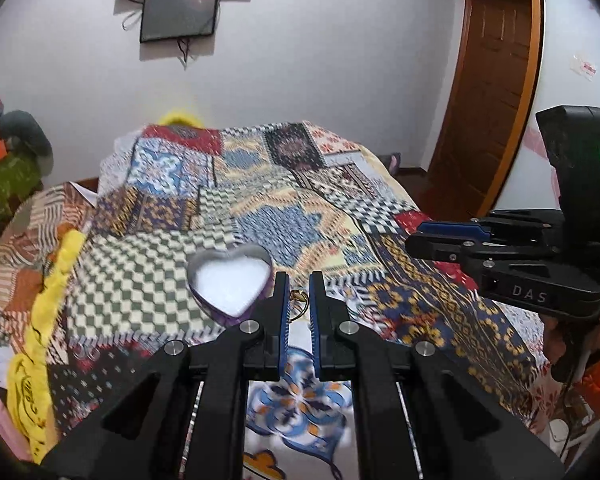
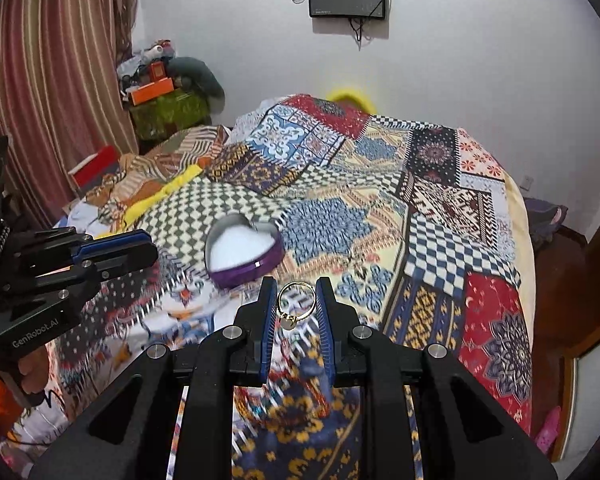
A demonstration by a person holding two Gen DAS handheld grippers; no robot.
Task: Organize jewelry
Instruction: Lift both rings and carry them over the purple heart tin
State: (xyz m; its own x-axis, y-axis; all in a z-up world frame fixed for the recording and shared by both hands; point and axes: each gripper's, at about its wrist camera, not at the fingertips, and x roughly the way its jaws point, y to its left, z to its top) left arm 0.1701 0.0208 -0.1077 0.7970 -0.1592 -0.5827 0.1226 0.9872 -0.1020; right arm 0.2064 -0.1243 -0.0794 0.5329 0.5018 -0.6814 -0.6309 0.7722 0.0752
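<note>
A heart-shaped box [image 1: 230, 276] with a purple wall and white lining lies open on the patchwork bedspread [image 1: 148, 280]. My left gripper [image 1: 299, 282] hovers just right of it, shut on a thin gold ring [image 1: 299, 300] pinched between the blue pads. In the right wrist view the box [image 2: 242, 246] is just ahead and left of my right gripper [image 2: 296, 284]. That gripper is shut on a gold ring [image 2: 295, 300] with a small round disc, held upright above the bed. Each gripper shows side-on in the other's view: the right gripper [image 1: 412, 240], the left gripper [image 2: 154, 246].
The bedspread [image 2: 380, 208] covers the whole bed. A yellow cloth [image 1: 40, 320] lies along its left edge. Clutter and an orange box [image 2: 152, 92] are piled by the striped curtain [image 2: 52, 80]. A wooden door [image 1: 496, 92] stands at the right, and a hand in an orange sleeve [image 1: 596, 360] holds the right gripper.
</note>
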